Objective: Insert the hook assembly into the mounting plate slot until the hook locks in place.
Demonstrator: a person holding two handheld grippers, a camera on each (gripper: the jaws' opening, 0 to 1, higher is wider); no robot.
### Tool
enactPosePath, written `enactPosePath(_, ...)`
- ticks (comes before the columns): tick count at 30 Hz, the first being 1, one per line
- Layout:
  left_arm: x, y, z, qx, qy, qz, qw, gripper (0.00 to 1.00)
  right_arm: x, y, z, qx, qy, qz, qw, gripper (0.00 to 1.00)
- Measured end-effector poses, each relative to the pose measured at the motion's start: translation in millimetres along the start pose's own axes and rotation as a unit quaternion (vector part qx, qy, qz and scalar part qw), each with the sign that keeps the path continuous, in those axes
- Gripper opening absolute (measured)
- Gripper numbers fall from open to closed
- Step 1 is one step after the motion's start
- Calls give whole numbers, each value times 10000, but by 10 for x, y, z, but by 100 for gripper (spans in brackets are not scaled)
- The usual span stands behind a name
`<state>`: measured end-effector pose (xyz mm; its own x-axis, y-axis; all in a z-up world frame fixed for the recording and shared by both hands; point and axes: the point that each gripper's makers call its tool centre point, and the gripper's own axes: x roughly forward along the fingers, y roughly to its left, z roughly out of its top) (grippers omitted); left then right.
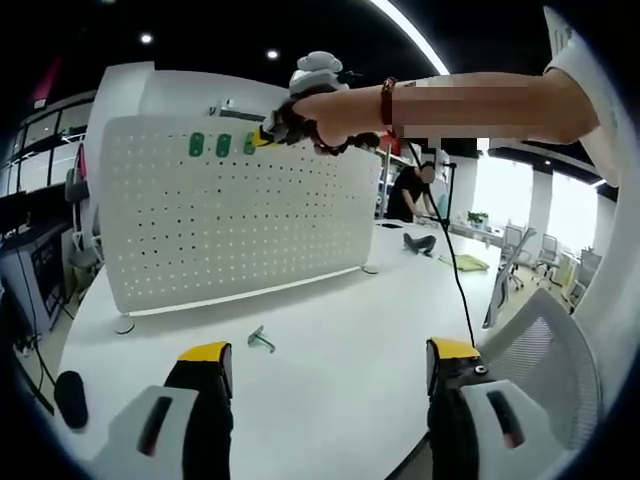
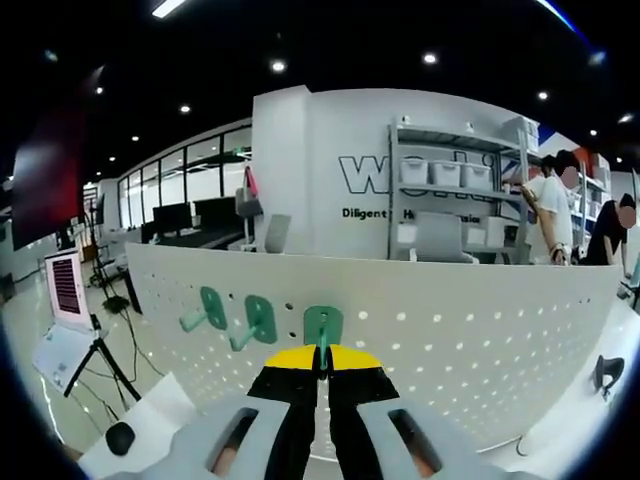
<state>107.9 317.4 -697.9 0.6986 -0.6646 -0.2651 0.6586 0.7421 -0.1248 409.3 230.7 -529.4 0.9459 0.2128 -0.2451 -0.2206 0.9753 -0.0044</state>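
Note:
A white pegboard [image 1: 230,215] stands upright on the white table [image 1: 350,330]. Two green hooks [image 1: 196,145] [image 1: 223,145] hang in its top row. My right gripper [image 1: 285,125], held by a person's hand, is at the board's top edge beside them. In the right gripper view the right gripper [image 2: 322,358] is shut on a third green hook [image 2: 323,328], whose plate sits against the pegboard [image 2: 470,340], right of the hung hooks [image 2: 208,308] [image 2: 258,318]. My left gripper [image 1: 330,355] is wide open above the table with nothing between its jaws. A loose green hook [image 1: 261,340] lies just ahead of it.
A mesh office chair [image 1: 545,360] stands at the table's right edge. A black object [image 1: 420,243] and a cable [image 1: 455,270] lie further back. A small black item [image 1: 70,395] lies at the left. Shelves [image 2: 450,190], people [image 2: 555,215] and a tripod screen [image 2: 68,285] lie beyond the board.

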Motion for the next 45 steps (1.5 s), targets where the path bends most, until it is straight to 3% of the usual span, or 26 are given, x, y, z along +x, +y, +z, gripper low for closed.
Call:
enactPosePath(31,-170,-81,54,11,-164,21,9999,80,-175,9,-76,-336,212,93,9992,1)
enactPosePath(38,-176,-101,73,67,-159,6,9999,80,-167,49,-12,-295,173,139,9993,1)
enactPosePath(45,-147,-124,82,52,-164,-27,9998,80,-116,60,162,-378,90,139,9991,1)
